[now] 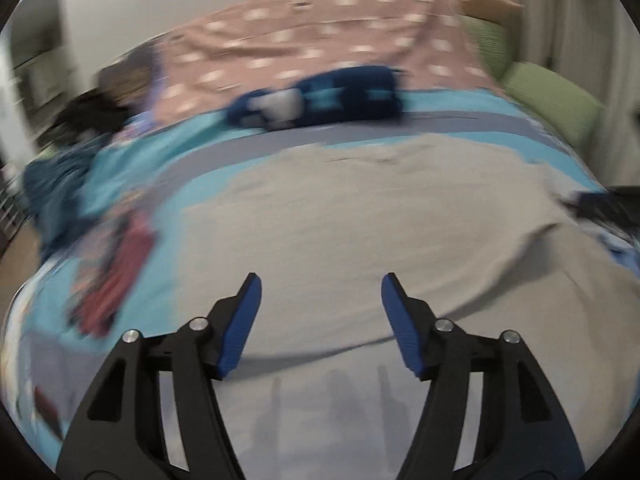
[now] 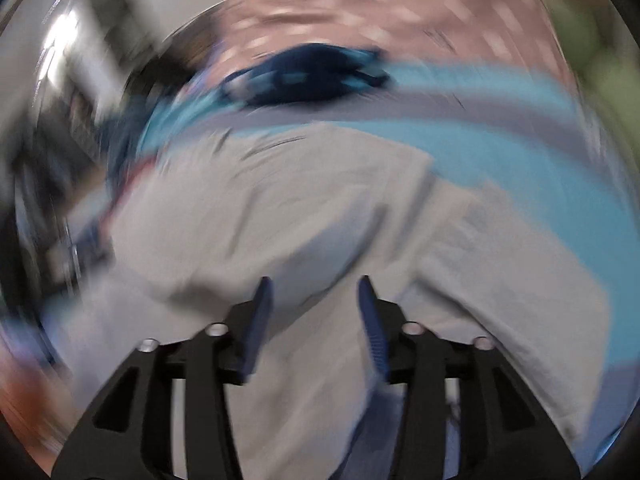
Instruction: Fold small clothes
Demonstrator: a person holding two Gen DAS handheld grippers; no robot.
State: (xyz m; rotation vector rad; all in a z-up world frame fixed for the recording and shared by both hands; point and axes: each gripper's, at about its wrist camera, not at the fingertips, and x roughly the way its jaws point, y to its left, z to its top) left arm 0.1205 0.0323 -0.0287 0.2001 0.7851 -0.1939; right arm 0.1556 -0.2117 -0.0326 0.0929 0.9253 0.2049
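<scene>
A light grey garment lies spread over the bed, blurred by motion in both views. My left gripper hangs open above its near part, blue pads apart and nothing between them. In the right wrist view the same grey garment shows a fold ridge running across it. My right gripper stands open just over the cloth, its pads not pressing on anything. A dark blue garment with light blue patches lies bunched farther back on the bed, and appears as a dark blue bundle in the right wrist view.
The bed has a light blue and grey striped cover and a pink spotted blanket at the back. Green pillows lie at the right. Red and patterned clothes sit at the left edge, a dark blue heap beyond them.
</scene>
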